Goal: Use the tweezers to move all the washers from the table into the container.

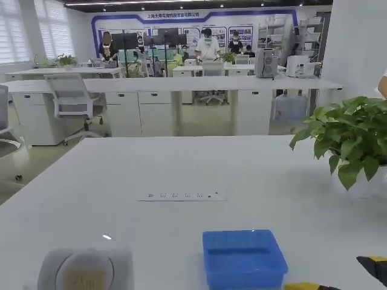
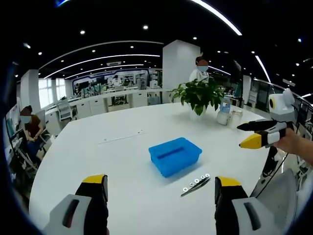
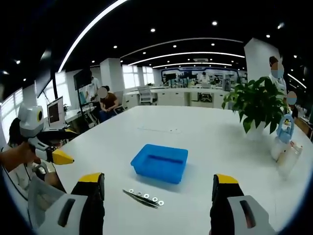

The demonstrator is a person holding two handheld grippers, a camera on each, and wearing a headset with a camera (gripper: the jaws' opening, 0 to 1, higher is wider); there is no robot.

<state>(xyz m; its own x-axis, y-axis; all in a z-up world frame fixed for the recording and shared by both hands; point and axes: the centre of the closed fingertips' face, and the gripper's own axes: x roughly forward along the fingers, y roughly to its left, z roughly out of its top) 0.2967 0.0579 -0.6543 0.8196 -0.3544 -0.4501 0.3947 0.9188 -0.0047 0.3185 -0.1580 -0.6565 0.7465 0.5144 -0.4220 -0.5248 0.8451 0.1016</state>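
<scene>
Head view looks across the table (image 1: 121, 181); both gripper views face the container (image 2: 174, 155) from opposite sides.

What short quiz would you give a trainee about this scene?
1. Fill in: near the container, the tweezers lie on the ___, beside the washers.
2. True or false: the washers lie inside the container.
3. The left gripper and the right gripper are both: A open and empty; B shut on the tweezers; C shut on a washer.
Key: 1 table; 2 false; 3 A.
</scene>
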